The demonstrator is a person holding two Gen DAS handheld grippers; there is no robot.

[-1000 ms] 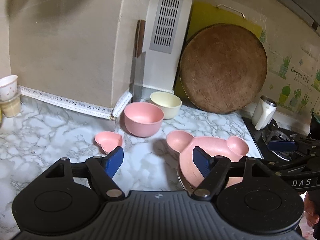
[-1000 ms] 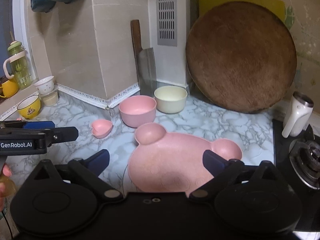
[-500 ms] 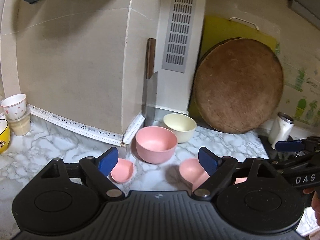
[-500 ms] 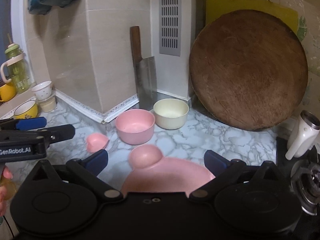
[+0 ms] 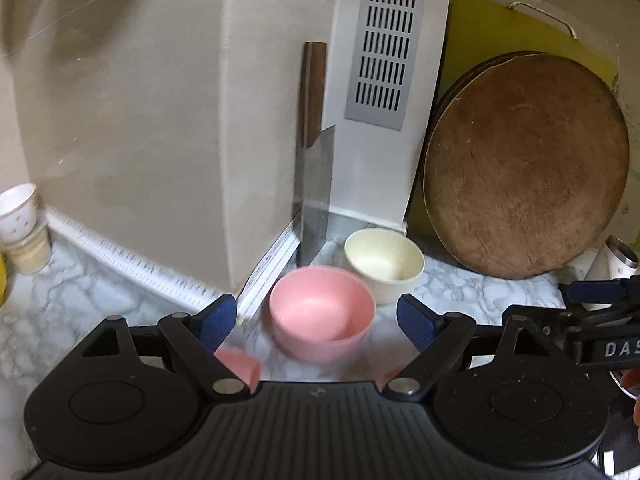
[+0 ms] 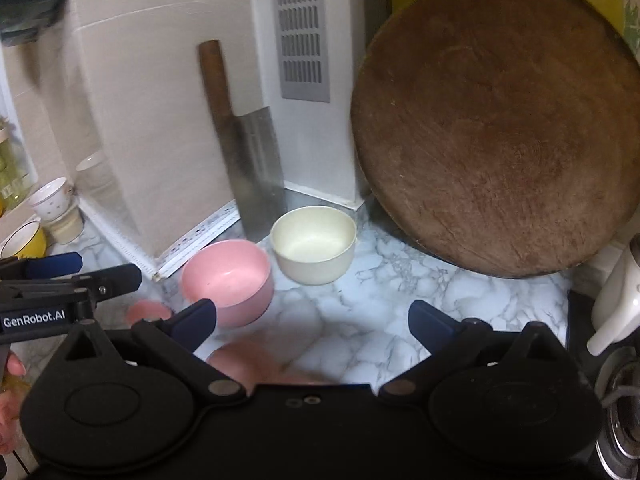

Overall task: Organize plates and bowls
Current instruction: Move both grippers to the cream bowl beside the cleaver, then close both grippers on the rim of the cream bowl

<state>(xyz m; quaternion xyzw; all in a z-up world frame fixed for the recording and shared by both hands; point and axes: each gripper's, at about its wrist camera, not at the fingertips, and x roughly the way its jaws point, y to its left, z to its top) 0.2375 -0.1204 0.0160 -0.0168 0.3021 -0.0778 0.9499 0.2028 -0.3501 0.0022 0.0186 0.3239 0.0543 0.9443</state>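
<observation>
A pink bowl point(image 5: 322, 317) point(image 6: 228, 280) and a cream bowl point(image 5: 384, 264) point(image 6: 314, 243) stand side by side on the marble counter point(image 6: 380, 292). My left gripper point(image 5: 316, 322) is open, with the pink bowl just ahead between its fingers. My right gripper point(image 6: 312, 322) is open and empty, short of both bowls. A small pink heart dish point(image 5: 240, 364) point(image 6: 148, 312) lies near the left gripper. The pink bear-shaped plate point(image 6: 248, 360) is mostly hidden under the right gripper's body. The left gripper also shows in the right wrist view point(image 6: 60, 272).
A cleaver point(image 6: 256, 160) leans in the wall corner behind the bowls. A round wooden board point(image 6: 496, 128) leans on a yellow board point(image 5: 480, 28). Cups point(image 5: 20, 224) stand at far left. A white bottle point(image 6: 616, 300) and stove burner point(image 6: 620, 420) are at right.
Both grippers have moved forward toward the bowls. The bear plate and heart dish have slid almost out of view under the gripper bodies. Both stay open.
</observation>
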